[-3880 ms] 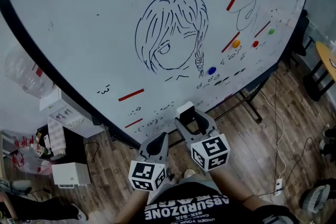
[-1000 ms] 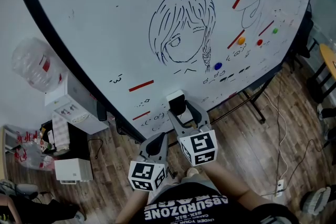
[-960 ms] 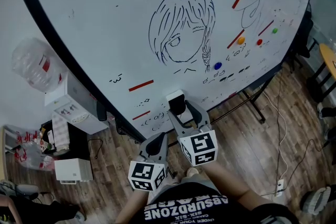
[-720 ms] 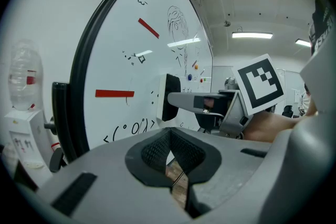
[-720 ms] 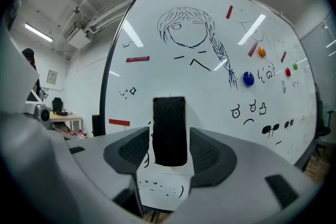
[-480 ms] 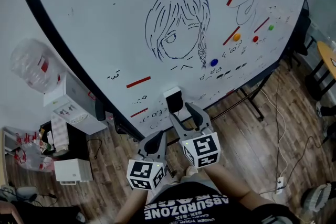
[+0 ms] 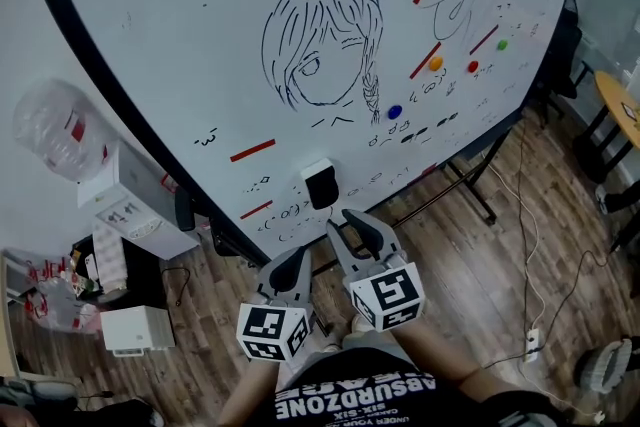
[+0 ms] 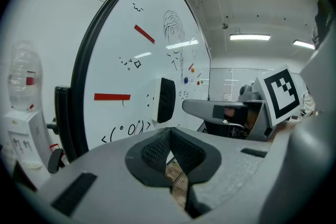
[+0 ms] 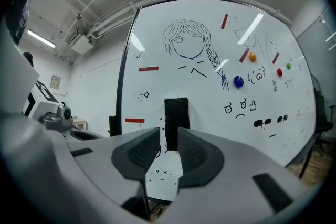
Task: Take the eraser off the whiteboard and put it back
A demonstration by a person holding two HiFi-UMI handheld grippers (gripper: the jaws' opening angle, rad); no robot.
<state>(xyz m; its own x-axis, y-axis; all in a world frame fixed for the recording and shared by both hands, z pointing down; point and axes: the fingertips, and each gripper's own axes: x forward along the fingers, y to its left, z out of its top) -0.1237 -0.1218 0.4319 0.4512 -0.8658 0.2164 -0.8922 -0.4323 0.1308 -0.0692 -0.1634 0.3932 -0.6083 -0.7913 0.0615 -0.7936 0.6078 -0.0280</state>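
Whiteboard [image 7: 200, 25] stands upright and fills most of the head view. Its black frame [image 7: 110, 105] runs down the board's left side and curves along its bottom edge.

Eraser [image 7: 320, 185] sits flat on the whiteboard, low down, just above the bottom frame, dark face outward. It is below the drawn head [image 7: 320, 40] and right of the two red strips [image 7: 252, 150].

Open board surface lies around the eraser on both sides, with only small marker doodles there. Below the whiteboard are the stand legs [image 7: 470, 190] and the wood floor [image 7: 480, 275], with a cable lying on it. A water dispenser [image 7: 130, 205] stands at the board's left edge.

Right gripper [image 7: 343, 221] is off the whiteboard, pointing at it and lined up with the eraser. Jaws are closing with a narrow gap and nothing between them. In the right gripper view the eraser [image 9: 177, 122] shows past the tips, straight ahead, clear of both pads [image 9: 142, 152].

Left gripper [image 7: 298, 257] is further from the whiteboard, beside the right one. Its jaws are together and empty. In the left gripper view the eraser [image 8: 166, 100] sits ahead, above the tips.
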